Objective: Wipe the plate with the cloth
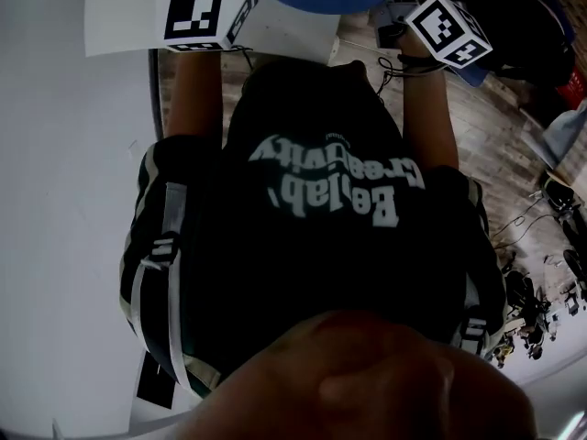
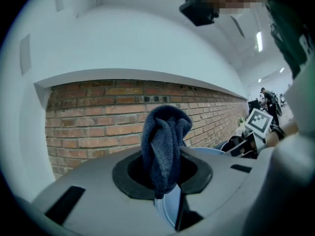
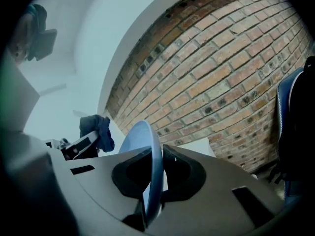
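The left gripper (image 2: 161, 177) pinches a bunched dark blue terry cloth (image 2: 165, 139) and the right gripper (image 3: 151, 178) clamps a round pale blue plate (image 3: 141, 140) by its rim, the two near but apart, so wiping likely begins next by pressing cloth to plate.

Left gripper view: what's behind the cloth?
A brick wall stands directly behind the cloth, which the left tool clamps upright. Just right of it a sliver of the blue plate shows; the rest of it is covered by the tool's body.
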